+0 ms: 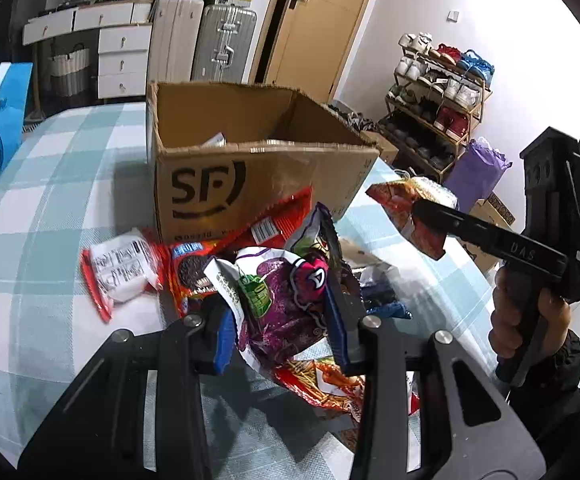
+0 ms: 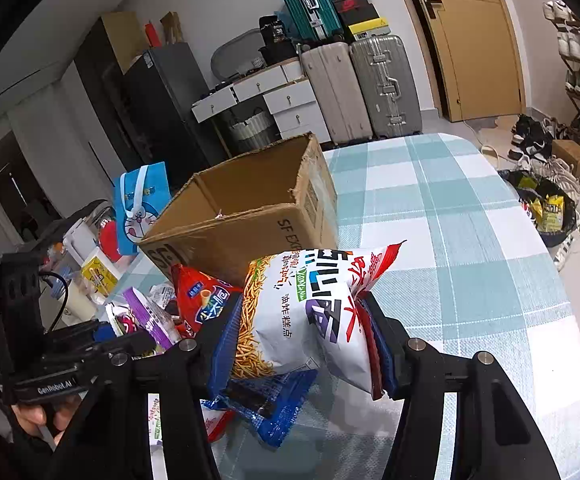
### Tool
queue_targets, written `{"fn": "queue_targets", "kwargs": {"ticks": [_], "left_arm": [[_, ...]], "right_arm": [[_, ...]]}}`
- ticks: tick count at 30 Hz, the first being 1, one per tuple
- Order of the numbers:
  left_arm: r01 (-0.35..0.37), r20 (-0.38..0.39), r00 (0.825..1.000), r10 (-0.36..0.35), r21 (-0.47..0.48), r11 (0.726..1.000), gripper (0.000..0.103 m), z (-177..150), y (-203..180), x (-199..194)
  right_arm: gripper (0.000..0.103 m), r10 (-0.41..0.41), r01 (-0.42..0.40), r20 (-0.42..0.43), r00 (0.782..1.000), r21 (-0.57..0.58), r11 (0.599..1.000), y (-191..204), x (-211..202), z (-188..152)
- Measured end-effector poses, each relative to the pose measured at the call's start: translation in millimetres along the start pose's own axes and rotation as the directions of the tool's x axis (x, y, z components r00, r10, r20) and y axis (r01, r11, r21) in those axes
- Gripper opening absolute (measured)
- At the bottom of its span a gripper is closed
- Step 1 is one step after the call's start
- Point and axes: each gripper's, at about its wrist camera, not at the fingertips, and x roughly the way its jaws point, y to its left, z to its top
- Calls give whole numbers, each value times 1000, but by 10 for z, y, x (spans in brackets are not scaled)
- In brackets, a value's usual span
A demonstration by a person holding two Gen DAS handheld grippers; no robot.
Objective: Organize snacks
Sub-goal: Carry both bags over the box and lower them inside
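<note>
1. The left gripper (image 1: pixel 282 316) is closed on a purple and white snack bag (image 1: pixel 274 304), lifted a little above the pile.
2. The pile of snacks lies on the checked tablecloth (image 1: pixel 58 208), just in front of the open cardboard box (image 1: pixel 258 160).
3. A red cookie packet (image 1: pixel 192 272) and a red and white packet (image 1: pixel 120 272) lie on the left of the pile.
4. The right gripper (image 1: pixel 429 216), held by a hand (image 1: pixel 529 320), clamps a red and orange bag (image 1: pixel 413 208) near the right edge of the table.

open-topped cardboard box (image 1: pixel 250 168), snack pile (image 1: pixel 194 272) in front
</note>
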Motion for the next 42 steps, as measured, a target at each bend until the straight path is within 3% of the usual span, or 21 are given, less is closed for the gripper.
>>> {"fn": "queue_targets", "kwargs": {"ticks": [23,33,42], "left_arm": [[-104,152,983,103,-4,995,35,523,71,-617],[-136,181,974,136,-14,991,35,866,68,-603],[-169,186,968,170,-20,985,35,1219,94,-348]], "right_arm": [[57,44,-35,78,996,-115,993,423,-223,177],[57,47,-33,84,995,-161,986,606,-151,445],[57,53,-40,77,996,-157,987,669,54,713]]}}
